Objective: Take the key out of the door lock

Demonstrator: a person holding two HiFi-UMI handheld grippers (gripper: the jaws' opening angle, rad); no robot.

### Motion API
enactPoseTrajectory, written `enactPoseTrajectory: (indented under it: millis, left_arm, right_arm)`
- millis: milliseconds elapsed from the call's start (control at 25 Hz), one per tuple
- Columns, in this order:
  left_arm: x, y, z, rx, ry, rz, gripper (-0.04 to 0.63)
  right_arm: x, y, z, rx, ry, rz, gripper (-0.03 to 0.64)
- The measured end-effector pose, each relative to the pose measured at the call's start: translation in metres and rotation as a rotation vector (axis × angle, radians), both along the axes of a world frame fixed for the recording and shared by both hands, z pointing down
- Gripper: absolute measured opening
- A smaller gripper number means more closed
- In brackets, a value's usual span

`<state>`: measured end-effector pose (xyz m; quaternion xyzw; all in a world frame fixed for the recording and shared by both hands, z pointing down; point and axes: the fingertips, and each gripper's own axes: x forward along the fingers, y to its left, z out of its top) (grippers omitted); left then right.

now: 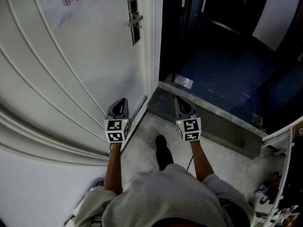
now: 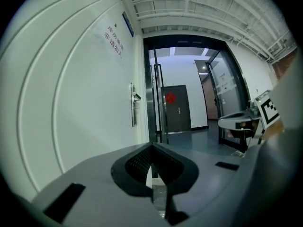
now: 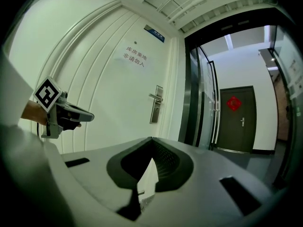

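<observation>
Open air is stretching along the white door (image 1: pixel 71 79) toward the lock plate (image 1: pixel 132 4), where only its handle (image 1: pixel 133 21) is jutting out.

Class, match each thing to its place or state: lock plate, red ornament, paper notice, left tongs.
Things: 1 lock plate; 2 red ornament; 3 paper notice; 4 left tongs.
Places or states: A shut, empty; B on the dark far door; C high on the white door, red print; D near the white door's edge.
Pairs: 1-D, 2-B, 3-C, 4-A.
</observation>
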<state>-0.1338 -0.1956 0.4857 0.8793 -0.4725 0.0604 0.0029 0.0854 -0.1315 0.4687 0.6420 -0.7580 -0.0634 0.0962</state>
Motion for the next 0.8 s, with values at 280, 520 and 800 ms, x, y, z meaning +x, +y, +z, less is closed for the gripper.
enactPoseTrajectory:
  millis: [280,520,800]
  left_arm:
    - [0.042,-0.093,-0.005,-0.007,-0.002,-0.012,0.018]
    - [0.085,-0.184,-0.017,-0.002,-0.01,-0.011,0.018]
    - [0.134,-0.28,-0.03,0.011,-0.012,-0.003,0.018]
  right_arm:
    - [0.035,-0.091,-0.001,-0.006,-0.016,-0.015,0.023]
    - [0.071,-0.188,-0.015,0.002,-0.012,-0.031,0.023]
    - [0.112,-0.288,-0.022,0.002,-0.005,-0.044,0.023]
